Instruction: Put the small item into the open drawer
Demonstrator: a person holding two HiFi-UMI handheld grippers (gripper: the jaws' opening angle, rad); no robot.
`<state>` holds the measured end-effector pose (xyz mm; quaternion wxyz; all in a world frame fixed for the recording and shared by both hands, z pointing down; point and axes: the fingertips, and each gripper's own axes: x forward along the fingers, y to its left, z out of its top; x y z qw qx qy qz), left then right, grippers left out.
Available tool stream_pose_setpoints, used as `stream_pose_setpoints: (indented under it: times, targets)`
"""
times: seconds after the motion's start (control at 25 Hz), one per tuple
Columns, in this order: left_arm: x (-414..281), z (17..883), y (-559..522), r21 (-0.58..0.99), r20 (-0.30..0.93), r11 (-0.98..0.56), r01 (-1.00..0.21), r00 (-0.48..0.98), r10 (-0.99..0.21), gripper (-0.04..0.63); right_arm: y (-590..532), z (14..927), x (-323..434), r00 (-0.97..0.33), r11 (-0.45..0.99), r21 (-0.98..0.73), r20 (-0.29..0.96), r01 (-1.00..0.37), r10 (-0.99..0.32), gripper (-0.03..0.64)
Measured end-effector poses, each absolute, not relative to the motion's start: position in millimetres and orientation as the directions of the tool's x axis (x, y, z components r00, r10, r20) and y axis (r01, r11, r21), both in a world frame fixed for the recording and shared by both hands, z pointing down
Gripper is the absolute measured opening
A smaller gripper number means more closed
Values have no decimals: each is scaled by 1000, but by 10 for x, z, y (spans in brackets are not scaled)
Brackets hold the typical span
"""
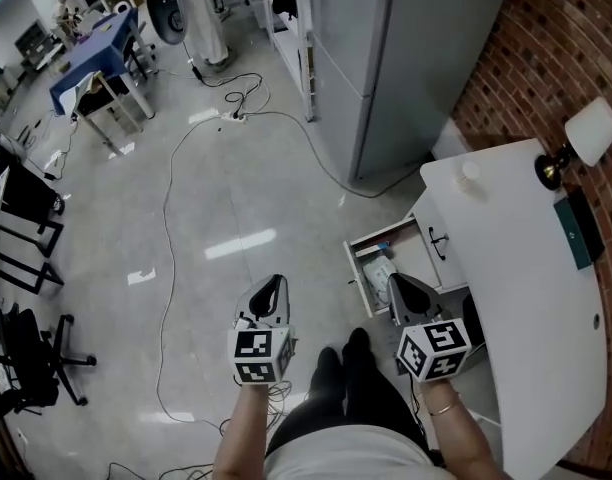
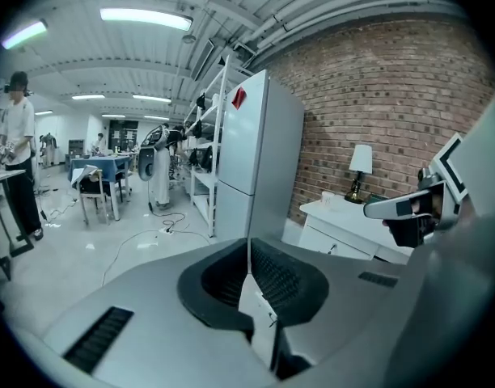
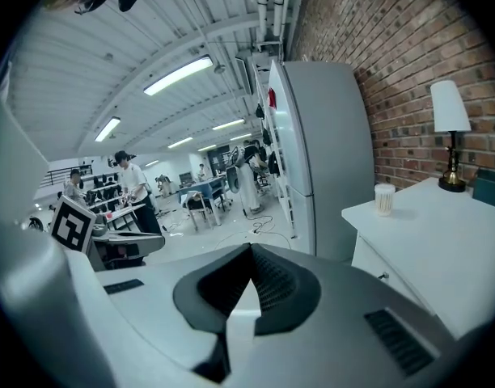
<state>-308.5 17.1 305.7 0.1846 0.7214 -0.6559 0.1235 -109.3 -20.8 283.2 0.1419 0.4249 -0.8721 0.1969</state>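
A white cabinet [image 1: 506, 258] stands at the right with its top drawer [image 1: 418, 253] pulled out; some pale packets lie inside. A small white cup [image 1: 470, 173] stands on the cabinet's far corner, and shows in the right gripper view as the cup [image 3: 383, 199]. My left gripper [image 1: 274, 284] hangs over the bare floor, left of the drawer, jaws shut and empty [image 2: 249, 249]. My right gripper [image 1: 396, 284] is held just in front of the drawer, also shut on nothing [image 3: 249, 255]. Each gripper shows in the other's view: right gripper [image 2: 409, 210], left gripper [image 3: 122, 245].
A table lamp [image 1: 586, 133] and a teal book [image 1: 576, 230] sit on the cabinet top. A tall grey fridge [image 1: 406, 58] stands beyond it against a brick wall. A cable [image 1: 171, 218] runs across the floor. People work at tables in the far room.
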Motion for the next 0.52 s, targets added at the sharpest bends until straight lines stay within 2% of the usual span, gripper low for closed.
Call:
stream_pose_setpoints:
  times: [0.52]
  targets:
    - [-3268, 2934, 445, 107, 397, -28, -994, 69, -915, 32, 20, 2708, -1085, -597, 562, -213, 394, -799, -699, 5]
